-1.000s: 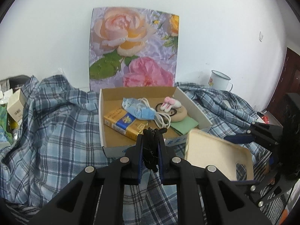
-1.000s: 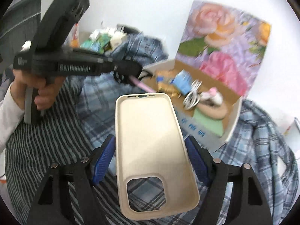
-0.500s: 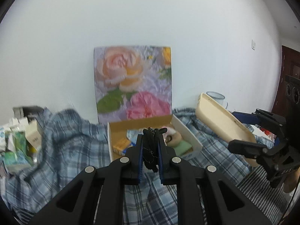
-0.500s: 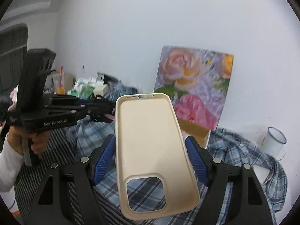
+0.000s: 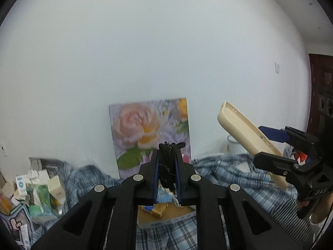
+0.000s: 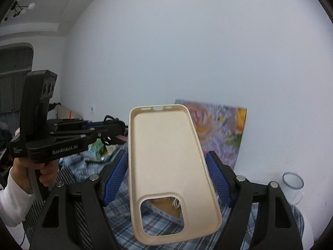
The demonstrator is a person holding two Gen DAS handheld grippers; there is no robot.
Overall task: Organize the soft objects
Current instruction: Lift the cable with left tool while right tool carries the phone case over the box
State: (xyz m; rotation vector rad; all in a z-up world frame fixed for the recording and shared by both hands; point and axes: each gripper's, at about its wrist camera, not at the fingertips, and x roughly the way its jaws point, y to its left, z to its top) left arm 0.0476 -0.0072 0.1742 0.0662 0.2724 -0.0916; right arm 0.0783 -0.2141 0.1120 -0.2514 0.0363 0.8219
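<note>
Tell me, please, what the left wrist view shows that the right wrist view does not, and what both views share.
Only the left wrist view: the black fabric item pinched in the left hand-held gripper, the gold packet in the box, and the dark door.

Only the right wrist view: the inside of the phone case with its camera cut-out, the ceiling lamp, and the hand that holds the left hand-held gripper.

Both: the phone case in the right hand-held gripper, the flower painting, the mug and the plaid cloth.
</note>
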